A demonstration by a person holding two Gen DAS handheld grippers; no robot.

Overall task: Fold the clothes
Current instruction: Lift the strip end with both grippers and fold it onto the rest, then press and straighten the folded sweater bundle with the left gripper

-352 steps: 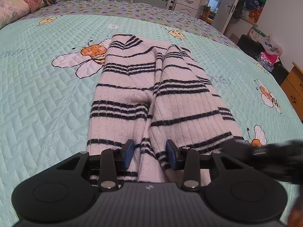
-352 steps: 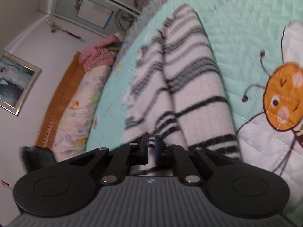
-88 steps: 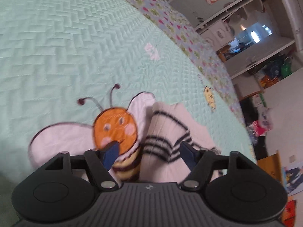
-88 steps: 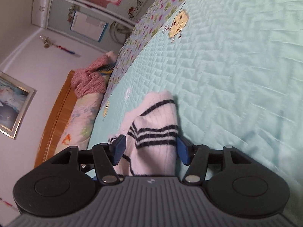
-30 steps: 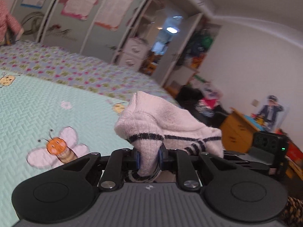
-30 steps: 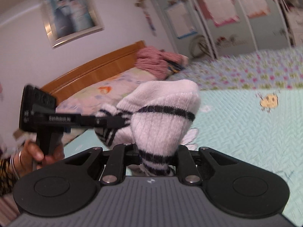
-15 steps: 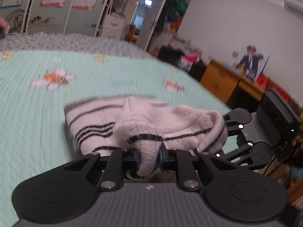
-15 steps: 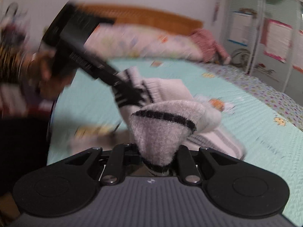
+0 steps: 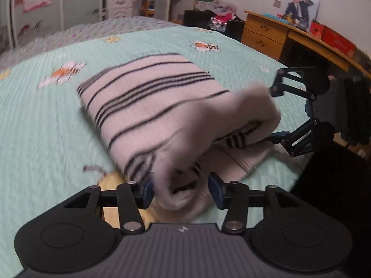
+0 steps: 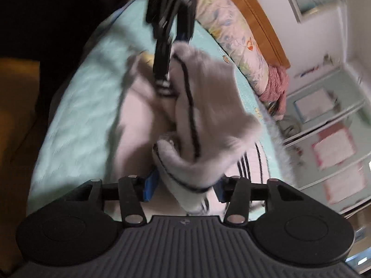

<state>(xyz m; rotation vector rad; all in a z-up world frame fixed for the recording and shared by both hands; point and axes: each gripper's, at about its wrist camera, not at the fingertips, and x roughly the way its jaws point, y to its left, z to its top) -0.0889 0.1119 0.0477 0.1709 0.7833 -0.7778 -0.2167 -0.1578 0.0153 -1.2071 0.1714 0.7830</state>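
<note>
- The pale pink knitted garment with thin black stripes (image 9: pixel 148 97) lies folded on the mint-green quilted bedspread with bee pictures (image 9: pixel 41 125), near the bed's near right edge.
- The left gripper (image 9: pixel 180 191) has its jaws opening; a rolled corner of the garment sits between the blue pads (image 9: pixel 147 192), which no longer press it.
- The right gripper (image 10: pixel 183 186) also has its jaws opening, with a striped fold of the garment between them, loose.
- From the left wrist view the right gripper reaches the garment's right end.
- A wooden desk with drawers (image 9: pixel 266 34) stands far right, boxes on top; what the drawers hold cannot be told.
</note>
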